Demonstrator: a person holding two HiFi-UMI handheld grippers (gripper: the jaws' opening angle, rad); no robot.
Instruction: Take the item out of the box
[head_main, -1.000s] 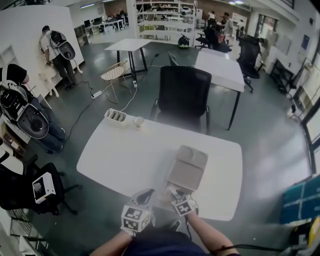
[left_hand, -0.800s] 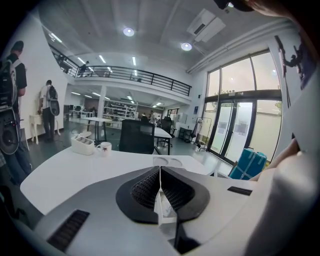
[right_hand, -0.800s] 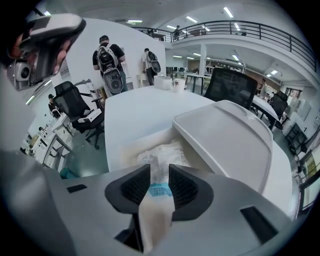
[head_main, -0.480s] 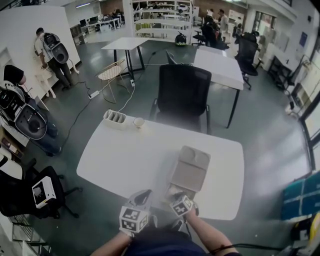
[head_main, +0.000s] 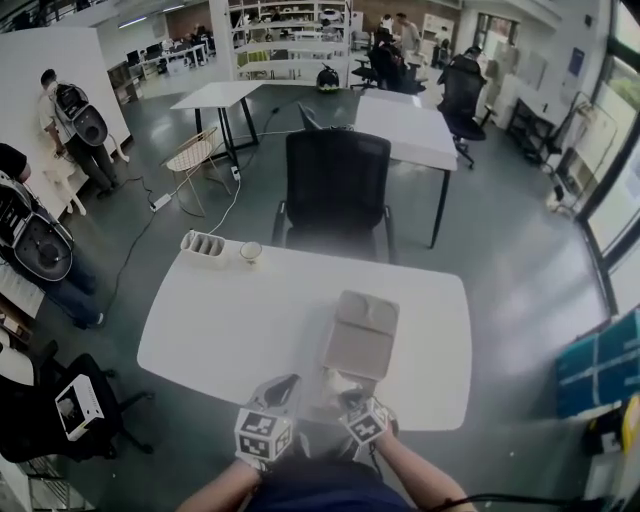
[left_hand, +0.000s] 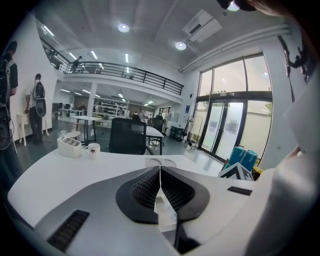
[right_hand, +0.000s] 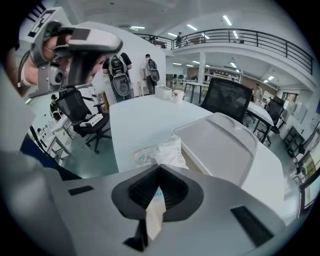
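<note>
A beige box (head_main: 358, 345) lies open on the white table (head_main: 230, 320), its pale moulded lid (right_hand: 220, 145) reaching away from me. A crinkled white packet (right_hand: 161, 152) with teal print sits at the box's near end (head_main: 334, 383). My right gripper (right_hand: 159, 176) is shut on the packet's near edge, right at the box's front (head_main: 347, 400). To the box's left, by the table's front edge, my left gripper (head_main: 284, 392) is shut (left_hand: 160, 172) and points across the bare tabletop. I see nothing of the task's objects in it.
A white desk organiser (head_main: 204, 245) and a mug (head_main: 251, 251) stand at the table's far left. A black office chair (head_main: 335, 185) is pushed in on the far side. People with backpack rigs (head_main: 40, 245) stand left. Another black chair (head_main: 60, 410) sits near left.
The head view has drifted, so the table sits slightly lower and left. Both grippers stay at the box's near end, and the white packet shows more plainly by the right gripper.
</note>
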